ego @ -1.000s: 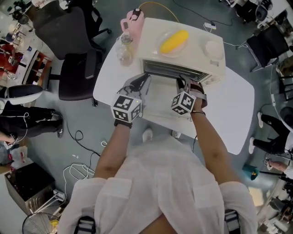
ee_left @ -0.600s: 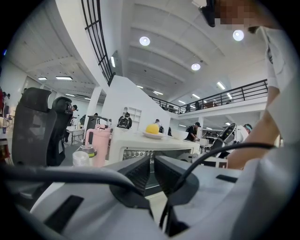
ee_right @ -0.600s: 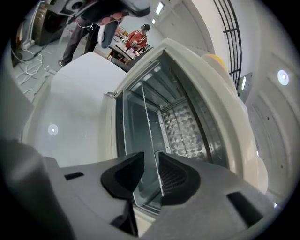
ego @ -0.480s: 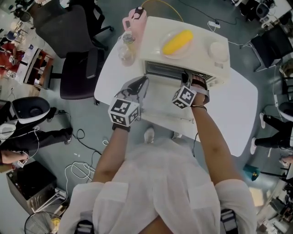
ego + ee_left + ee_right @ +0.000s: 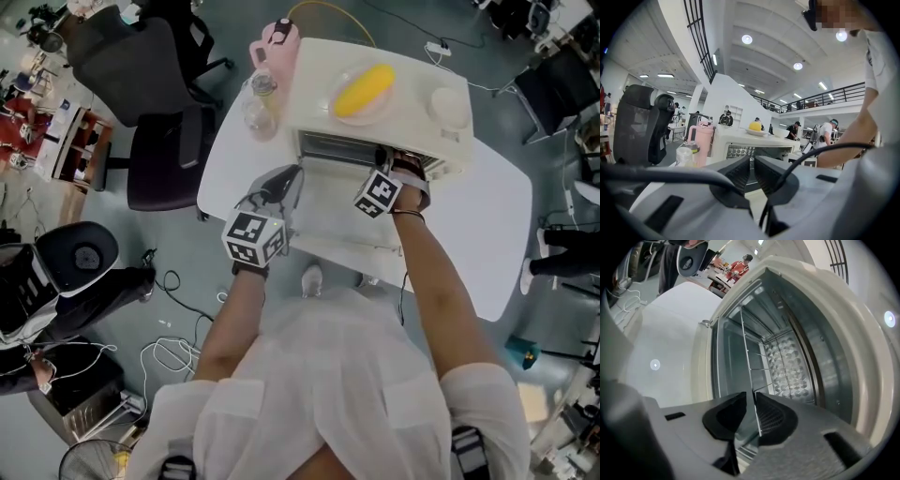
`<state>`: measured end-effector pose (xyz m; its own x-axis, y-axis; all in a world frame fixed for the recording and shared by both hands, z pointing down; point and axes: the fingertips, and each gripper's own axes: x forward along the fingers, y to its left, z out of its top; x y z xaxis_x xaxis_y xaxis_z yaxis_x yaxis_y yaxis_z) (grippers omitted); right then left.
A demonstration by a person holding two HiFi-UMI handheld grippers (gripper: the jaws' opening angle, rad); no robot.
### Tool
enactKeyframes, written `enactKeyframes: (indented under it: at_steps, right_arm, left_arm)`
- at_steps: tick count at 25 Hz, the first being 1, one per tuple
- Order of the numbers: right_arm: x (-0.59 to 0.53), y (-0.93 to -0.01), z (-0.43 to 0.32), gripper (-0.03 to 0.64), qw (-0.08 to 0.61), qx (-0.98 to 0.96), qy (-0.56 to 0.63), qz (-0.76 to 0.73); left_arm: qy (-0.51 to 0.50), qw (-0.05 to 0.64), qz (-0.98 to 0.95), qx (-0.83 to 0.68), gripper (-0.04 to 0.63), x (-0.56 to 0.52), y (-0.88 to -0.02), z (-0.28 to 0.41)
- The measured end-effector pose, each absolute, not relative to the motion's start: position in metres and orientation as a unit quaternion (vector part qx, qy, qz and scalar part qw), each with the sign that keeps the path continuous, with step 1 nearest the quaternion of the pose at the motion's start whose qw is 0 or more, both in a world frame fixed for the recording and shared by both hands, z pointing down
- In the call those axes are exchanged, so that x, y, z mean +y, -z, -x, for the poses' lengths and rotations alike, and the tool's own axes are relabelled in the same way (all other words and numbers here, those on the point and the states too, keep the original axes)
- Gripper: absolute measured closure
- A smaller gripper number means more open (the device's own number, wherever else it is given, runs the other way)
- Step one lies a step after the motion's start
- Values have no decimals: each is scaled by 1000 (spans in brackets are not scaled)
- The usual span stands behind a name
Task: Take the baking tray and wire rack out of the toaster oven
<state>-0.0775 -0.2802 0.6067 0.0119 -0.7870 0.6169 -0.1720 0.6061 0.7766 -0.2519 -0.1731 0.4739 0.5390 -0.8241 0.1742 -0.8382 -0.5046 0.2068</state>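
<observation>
On table point(image 5: 473, 220), toaster oven point(image 5: 314, 94), wire rack point(image 5: 749, 359) inside, corn point(image 5: 364, 89) on top, bottle point(image 5: 260, 105) at left

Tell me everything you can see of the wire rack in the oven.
The wire rack is thin, bright metal: a long front rod with a few cross wires running back. It sits inside the open toaster oven. Its front rod passes between the jaws of the right hand-held gripper, which have just been closing; a gap shows, so it looks ungripped.

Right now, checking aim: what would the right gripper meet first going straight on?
Probably the wire rack; its front edge stands between the right gripper's jaws, which have just been closing.
</observation>
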Motion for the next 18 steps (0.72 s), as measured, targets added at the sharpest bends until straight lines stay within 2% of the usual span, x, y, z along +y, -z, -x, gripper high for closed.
enactKeyframes:
  at_steps: [4,18]
  right_arm:
    - [-279,-602,77,601,609,-653,259,-369]
    - [-222,-602,82,598,581,-682,227,-381]
  left_arm:
    - [-26,139,-868,-476,571,-173,-475,251]
    - [-75,171,-842,-506,569,-188,-497,249]
